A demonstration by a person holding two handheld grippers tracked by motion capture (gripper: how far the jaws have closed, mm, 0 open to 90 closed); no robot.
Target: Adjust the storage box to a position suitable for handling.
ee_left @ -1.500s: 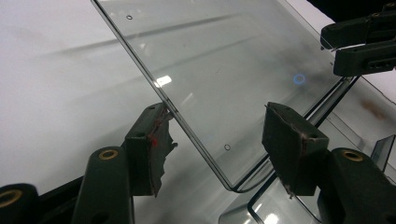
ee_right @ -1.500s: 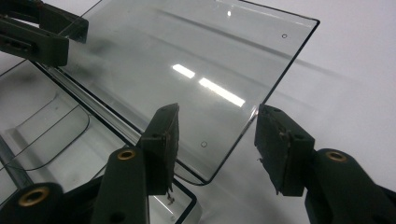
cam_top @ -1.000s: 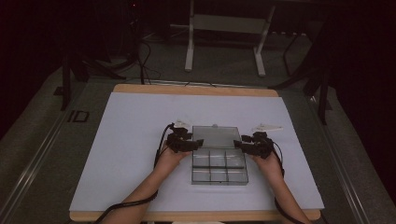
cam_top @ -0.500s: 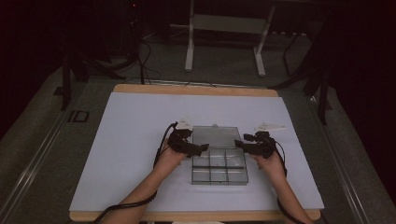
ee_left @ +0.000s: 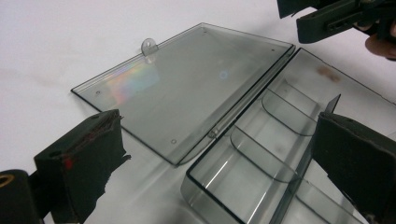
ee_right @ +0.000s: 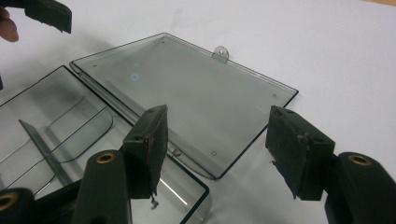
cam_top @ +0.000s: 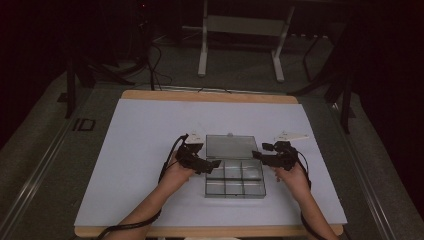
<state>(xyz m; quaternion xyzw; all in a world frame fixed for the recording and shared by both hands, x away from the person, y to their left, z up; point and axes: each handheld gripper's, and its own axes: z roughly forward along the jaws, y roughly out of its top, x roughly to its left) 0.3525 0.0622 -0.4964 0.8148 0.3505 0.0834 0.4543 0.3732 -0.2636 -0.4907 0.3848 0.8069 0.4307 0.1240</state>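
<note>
1. A clear smoke-grey plastic organiser box with inner dividers (cam_top: pixel 234 179) is seen near the middle of the pale lilac-white sheet on the wooden table (cam_top: pixel 130 150), towards the person's side; its flat hinged lid (cam_top: pixel 230 146) is laid fully open, flat on the sheet on the far side of the tray.
2. A small tab (ee_left: pixel 148 46) is noted on the free edge of the lid; the hinge line runs between lid and tray.
3. The tray is divided into compartments by clear walls; nothing can be made out inside them.
4. The left gripper (cam_top: pixel 212 165) is held at the tray's left edge, near the hinge corner; in the left gripper view its jaws have just been opening and are spread wide, one over the bare sheet beside the lid, the other over the tray; no pad is pressed on anything.
5. The right gripper (cam_top: pixel 256 156) is held at the tray's right edge; in the right gripper view its jaws have just been opening and stand apart, the lid's near corner and the hinge end lying below the gap; no contact with the pads is seen.
6. Each gripper is carried by a hand entering from the bottom of the high view; cables trail back along the forearms.
</note>
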